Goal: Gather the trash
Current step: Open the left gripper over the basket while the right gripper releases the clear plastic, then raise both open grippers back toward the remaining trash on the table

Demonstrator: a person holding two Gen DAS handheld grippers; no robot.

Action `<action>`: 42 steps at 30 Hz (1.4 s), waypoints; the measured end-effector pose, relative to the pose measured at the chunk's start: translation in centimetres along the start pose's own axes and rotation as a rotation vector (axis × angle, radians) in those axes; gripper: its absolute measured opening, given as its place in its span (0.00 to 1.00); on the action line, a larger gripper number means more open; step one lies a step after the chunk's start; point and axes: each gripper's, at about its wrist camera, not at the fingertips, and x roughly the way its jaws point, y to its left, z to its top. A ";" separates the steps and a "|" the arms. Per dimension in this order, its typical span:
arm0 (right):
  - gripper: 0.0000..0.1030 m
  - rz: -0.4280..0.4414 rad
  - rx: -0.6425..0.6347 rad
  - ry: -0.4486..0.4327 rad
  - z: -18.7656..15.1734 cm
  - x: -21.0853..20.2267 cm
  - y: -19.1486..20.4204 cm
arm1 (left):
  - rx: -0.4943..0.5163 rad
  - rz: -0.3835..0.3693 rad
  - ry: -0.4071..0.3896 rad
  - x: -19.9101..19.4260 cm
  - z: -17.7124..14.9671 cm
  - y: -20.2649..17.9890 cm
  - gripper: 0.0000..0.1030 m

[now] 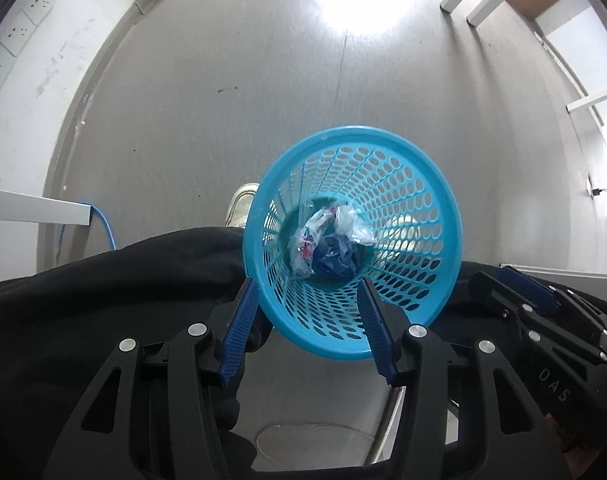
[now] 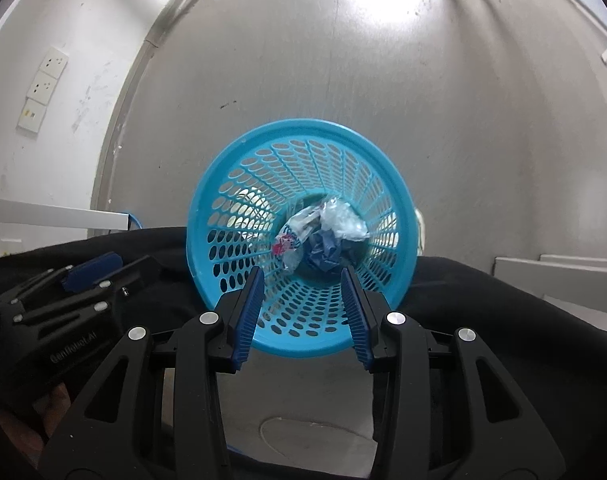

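- left gripper (image 1: 307,292), ribbed blue pads spread wide, empty, above the perforated blue plastic basket (image 1: 435,216).
- crinkled clear wrappers (image 1: 353,222) and crumpled dark blue scrap (image 1: 333,258) lie at basket bottom on grey floor (image 1: 263,80).
- right gripper (image 2: 302,280) likewise gapes, holding nothing.

Bright blue basket on a grey floor

The basket (image 1: 423,216) is turquoise blue, pierced with rows of oval holes. Inside lie a clear wrapper (image 1: 353,224), a white wrapper with red and blue print (image 1: 303,246) and dark blue crumpled trash (image 1: 333,260). Both grippers are black with ribbed blue fingers (image 2: 247,316). The floor (image 1: 223,128) is plain grey.
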 end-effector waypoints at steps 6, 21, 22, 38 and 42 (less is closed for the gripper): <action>0.42 -0.016 -0.036 -0.065 -1.1 -2.9 0.7 | 0.035 0.002 -0.083 -2.7 -1.2 -0.4 0.53; 0.52 -0.057 -0.121 -0.210 -5.2 -9.1 2.5 | 0.110 -0.014 -0.259 -8.9 -5.3 -0.9 0.61; 0.52 -0.054 -0.126 -0.213 -5.5 -9.4 2.5 | 0.120 -0.001 -0.275 -9.2 -5.7 -1.0 0.64; 0.59 -0.050 -0.198 -0.360 -11.0 -17.5 3.1 | 0.250 0.004 -0.489 -17.3 -12.2 -2.0 0.86; 0.59 -0.051 -0.194 -0.452 -13.1 -20.7 2.9 | 0.279 0.004 -0.550 -19.6 -14.1 -2.2 0.89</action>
